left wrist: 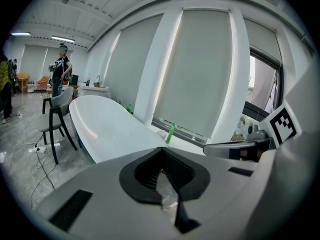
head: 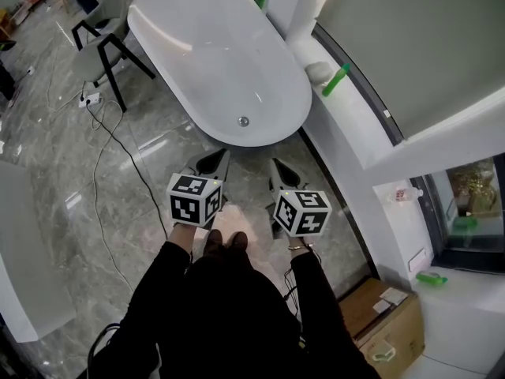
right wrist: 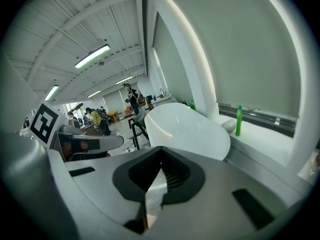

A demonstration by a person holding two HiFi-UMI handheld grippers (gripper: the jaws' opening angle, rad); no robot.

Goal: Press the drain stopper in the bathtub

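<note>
1. Nearest us, both pairs of tongs hang low over the grey marble floor (head: pixel 150 160), short of the bathtub (head: pixel 209 50); the left tongs (head: pixel 221 158) are pressed together on nothing, and the right tongs (head: pixel 276 166) are likewise pressed together and empty.
2. Just beyond their tips is the near end of the white bathtub; the drain stopper (head: pixel 243 121) sits in its bottom close to that end, a small round metal cap, well apart from either pair of tongs.
3. We judge the stopper hard, smooth and probably sprung, so it wants no hold at all; a straight push down on its middle with closed tips should serve, and an off-centre push could skid on the glossy metal or the slick enamel.
4. We judge the task not yet begun; either tip has to go over the rim and down into the basin.
5. Farther off, a green bottle (head: pixel 334 80) lies on the window ledge (head: pixel 355 117) beside the bathtub; a chair (head: pixel 102 42) stands on its other side.
</note>
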